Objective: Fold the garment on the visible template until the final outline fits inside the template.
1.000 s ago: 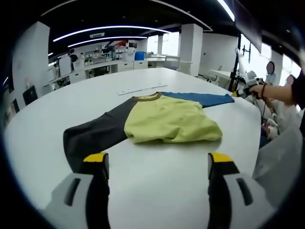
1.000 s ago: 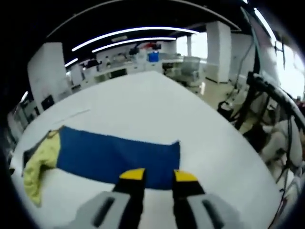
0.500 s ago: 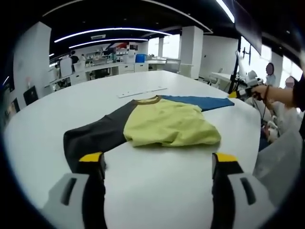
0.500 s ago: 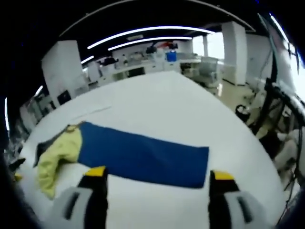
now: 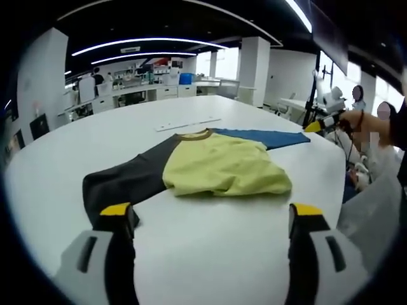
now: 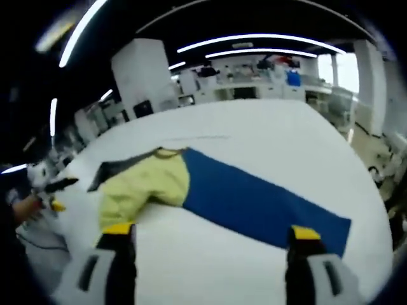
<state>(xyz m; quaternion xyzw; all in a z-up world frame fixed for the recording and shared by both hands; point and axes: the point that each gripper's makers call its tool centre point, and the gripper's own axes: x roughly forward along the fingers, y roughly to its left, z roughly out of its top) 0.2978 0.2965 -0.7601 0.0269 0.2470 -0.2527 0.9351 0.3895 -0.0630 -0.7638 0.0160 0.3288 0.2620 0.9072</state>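
Open-plan lab behind, white table (image 5: 210, 254) up front; shirt (image 5: 216, 166) lies flat on it, yellow body bunched at centre, dark sleeve (image 5: 124, 181) out toward 8 o'clock in the left gripper view, blue sleeve (image 6: 261, 203) stretched toward 4 o'clock in the right gripper view. Left gripper (image 5: 213, 219) is released, jaws wide, holding nothing, low over the table just short of the dark sleeve's cuff. Right gripper (image 6: 210, 238) is also spread wide and empty, above the blue sleeve. No clear template outline on the table; a thin pale strip (image 5: 189, 122) past the collar at 12 o'clock may be part of it, cannot tell. Risks: grabbing one cloth layer only drags the bunched yellow body and skews the fold; pulling the blue sleeve toward the table edge could slide the shirt off the mark; folding blind without a seen outline likely overshoots. Left gripper view gives the dark sleeve full length plus the other gripper at 3 o'clock; right gripper view gives the blue sleeve's full run and cuff, barely seen from the left.
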